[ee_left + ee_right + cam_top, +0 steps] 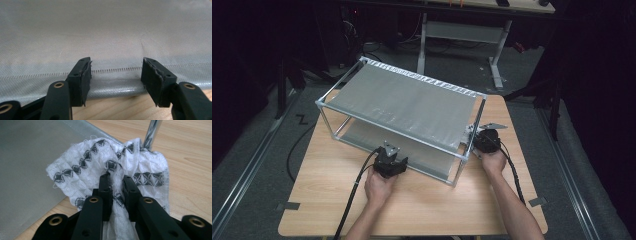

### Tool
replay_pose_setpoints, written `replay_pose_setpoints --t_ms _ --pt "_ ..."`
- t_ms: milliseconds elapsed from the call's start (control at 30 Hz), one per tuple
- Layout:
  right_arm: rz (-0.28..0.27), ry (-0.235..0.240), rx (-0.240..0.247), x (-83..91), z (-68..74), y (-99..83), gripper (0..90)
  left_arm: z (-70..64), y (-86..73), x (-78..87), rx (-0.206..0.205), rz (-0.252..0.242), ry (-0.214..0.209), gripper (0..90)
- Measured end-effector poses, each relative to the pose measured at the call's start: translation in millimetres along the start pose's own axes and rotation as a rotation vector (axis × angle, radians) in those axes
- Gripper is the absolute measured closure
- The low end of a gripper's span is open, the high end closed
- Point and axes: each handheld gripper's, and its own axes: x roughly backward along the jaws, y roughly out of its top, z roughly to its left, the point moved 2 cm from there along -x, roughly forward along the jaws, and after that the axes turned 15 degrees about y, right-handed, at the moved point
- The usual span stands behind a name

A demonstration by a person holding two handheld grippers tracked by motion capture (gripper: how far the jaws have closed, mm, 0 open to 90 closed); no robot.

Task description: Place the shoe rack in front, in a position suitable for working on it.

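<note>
A metal-tube rack (324, 104) with two grey mesh shelves stands on the wooden table (427, 210). My left gripper (390, 161) is at the rack's front edge, open (116, 75), its jaws on either side of the lower shelf's rolled hem (115, 88) with nothing between them. My right gripper (486, 140) is at the rack's front right corner, shut (116, 185) on a bunched white cloth with dark grey diamond patterns (82, 173). The cloth lies partly over the lower shelf's edge (30, 170), next to the corner post (151, 132).
The upper mesh shelf (407, 102) covers most of the lower one. Bare wood lies in front of the rack and at the table's right side. Beyond the table are a dark floor, cables (297, 145) and another table's legs (497, 60).
</note>
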Motion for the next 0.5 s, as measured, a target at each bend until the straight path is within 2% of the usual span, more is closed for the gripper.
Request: replay_pose_setpoints --t_ms 167,400,433,500 --pt "0.0 0.004 0.004 0.6 0.9 -1.4 80.5 0.0 0.0 0.0 0.0 0.0 0.0 41.4" --pt "-0.003 0.034 0.019 5.3 8.9 -8.9 80.5 0.0 0.1 -0.2 0.003 0.001 -0.002 41.4" --pt "0.003 0.043 0.044 8.4 13.5 -12.8 80.5 0.1 0.0 -0.1 0.001 0.001 -0.002 41.4" --pt "0.008 0.049 0.055 10.4 17.6 -15.3 80.4 0.1 0.0 -0.1 0.0 0.001 0.0 41.4"
